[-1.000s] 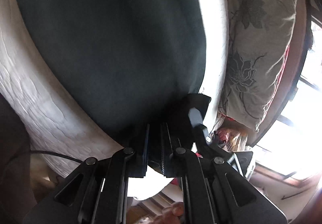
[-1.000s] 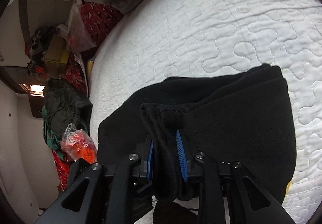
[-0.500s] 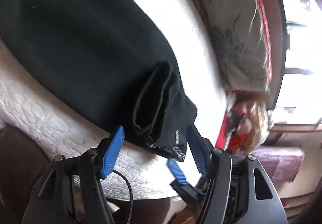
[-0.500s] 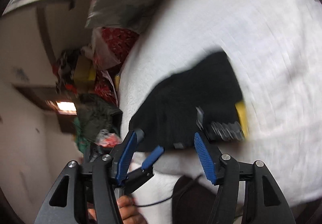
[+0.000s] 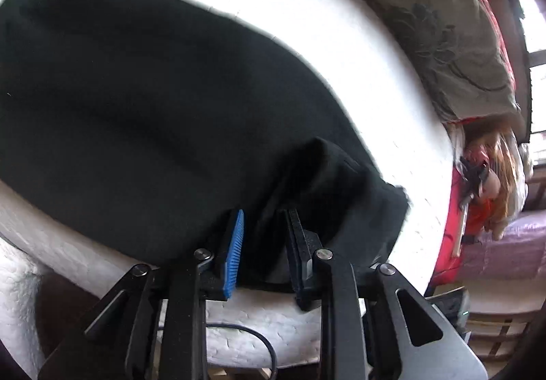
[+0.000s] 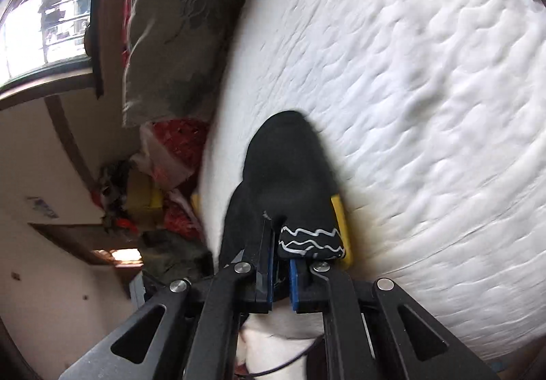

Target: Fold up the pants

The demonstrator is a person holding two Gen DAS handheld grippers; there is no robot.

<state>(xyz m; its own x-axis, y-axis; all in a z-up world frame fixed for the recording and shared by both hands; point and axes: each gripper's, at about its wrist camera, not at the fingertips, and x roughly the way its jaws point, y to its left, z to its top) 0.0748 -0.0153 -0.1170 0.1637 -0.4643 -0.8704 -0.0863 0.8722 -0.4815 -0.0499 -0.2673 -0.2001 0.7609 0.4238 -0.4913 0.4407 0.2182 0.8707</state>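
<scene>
The black pants [image 5: 143, 114] lie folded on the white quilted bed [image 5: 307, 15]. In the left wrist view a bunched fold at their near edge stands between the blue-padded fingers of my left gripper [image 5: 264, 214], whose jaws are closing and press on the cloth. In the right wrist view the pants [image 6: 286, 155] narrow to a cuff with a white zigzag pattern [image 6: 309, 242]. My right gripper [image 6: 281, 243] is shut on the black cloth just beside that cuff. A yellow strip [image 6: 339, 219] shows along the pants' right edge.
A grey floral pillow [image 5: 440, 25] lies at the far side of the bed, with red cloth and piled clutter [image 5: 477, 189] past the bed's end. A window [image 6: 51, 15] is behind the pillow. A black cable [image 5: 245, 335] hangs below the near bed edge.
Both grippers let go of the cloth, opened wide and pulled back half a second ago. They have now closed again on the near edge of the pants, and both views have rolled.
</scene>
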